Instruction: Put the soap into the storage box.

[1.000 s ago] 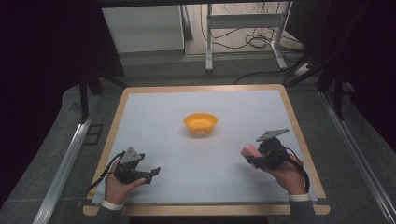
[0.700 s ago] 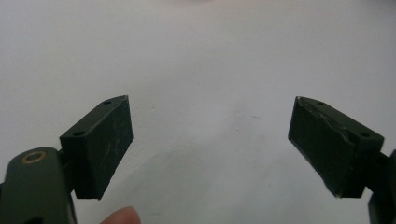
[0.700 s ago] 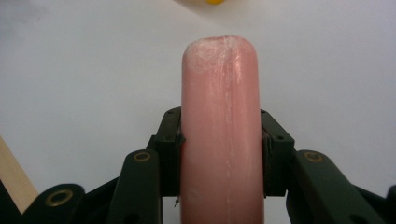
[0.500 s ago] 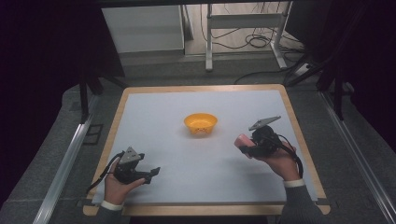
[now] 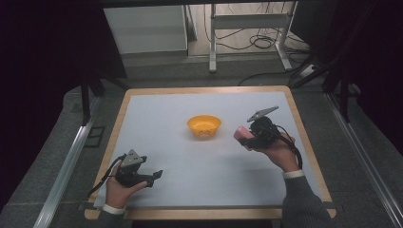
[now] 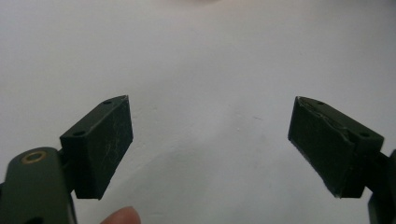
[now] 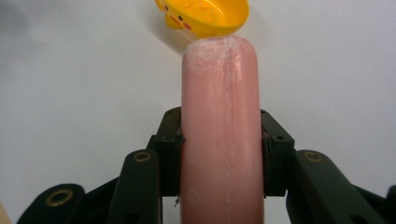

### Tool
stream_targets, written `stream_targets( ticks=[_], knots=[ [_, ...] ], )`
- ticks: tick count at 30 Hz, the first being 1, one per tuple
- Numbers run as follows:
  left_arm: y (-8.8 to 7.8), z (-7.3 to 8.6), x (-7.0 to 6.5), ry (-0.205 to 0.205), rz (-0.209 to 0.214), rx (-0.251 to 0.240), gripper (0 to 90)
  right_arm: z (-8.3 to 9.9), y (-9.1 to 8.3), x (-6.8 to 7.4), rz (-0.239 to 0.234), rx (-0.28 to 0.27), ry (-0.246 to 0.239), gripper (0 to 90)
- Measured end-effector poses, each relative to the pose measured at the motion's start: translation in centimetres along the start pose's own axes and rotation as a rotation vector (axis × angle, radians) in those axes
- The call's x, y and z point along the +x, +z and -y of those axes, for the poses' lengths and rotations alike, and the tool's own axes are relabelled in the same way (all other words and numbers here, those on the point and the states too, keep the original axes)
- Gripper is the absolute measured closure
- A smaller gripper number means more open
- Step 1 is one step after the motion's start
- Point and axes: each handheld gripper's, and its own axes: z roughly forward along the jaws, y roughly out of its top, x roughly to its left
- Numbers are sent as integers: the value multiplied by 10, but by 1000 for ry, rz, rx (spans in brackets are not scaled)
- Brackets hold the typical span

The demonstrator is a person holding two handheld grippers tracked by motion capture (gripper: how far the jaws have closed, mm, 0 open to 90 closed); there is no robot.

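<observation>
High view: left tongs [image 5: 154,175] released, resting at the near desk [image 5: 190,190] edge. Right tongs [image 5: 243,137] clenched on a pink sausage [image 5: 239,133], held above the desk just beside the yellow bowl [image 5: 204,126]; bare white surface lies between.

White table [image 5: 190,156], grey metal frame [image 5: 247,21]

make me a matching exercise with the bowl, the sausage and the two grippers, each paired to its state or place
Things:
1. bowl
2. sausage
3. left gripper
4. right gripper

States or places:
A. fingers apart over bare table, nothing between them
B. clamped between two black fingers
C. sits mid-table, yellow-orange
D. shut on a pink thing, pointing toward the bowl

Pairs: 1-C, 2-B, 3-A, 4-D
</observation>
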Motion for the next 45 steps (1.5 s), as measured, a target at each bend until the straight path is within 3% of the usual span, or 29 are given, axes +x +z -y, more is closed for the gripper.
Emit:
stream_targets(
  ticks=[14, 16, 19, 33, 45],
  knots=[
    [0, 0, 0, -3, 0, -1, 143, -18, 8, -4, -6, 4, -10, 596],
    [-2, 0, 1, -19, 29, -19, 144, -21, 9, -4, -6, 7, -15, 595],
    [-6, -1, 1, -13, 7, -24, 144, -24, 10, -4, -5, 4, -21, 595],
    [-9, 0, 4, -27, 15, -34, 144, -46, 16, -10, 10, -16, -48, 595],
    [-9, 0, 4, -28, 20, -34, 144, -63, 20, -10, -5, -21, -67, 595]
  ],
)
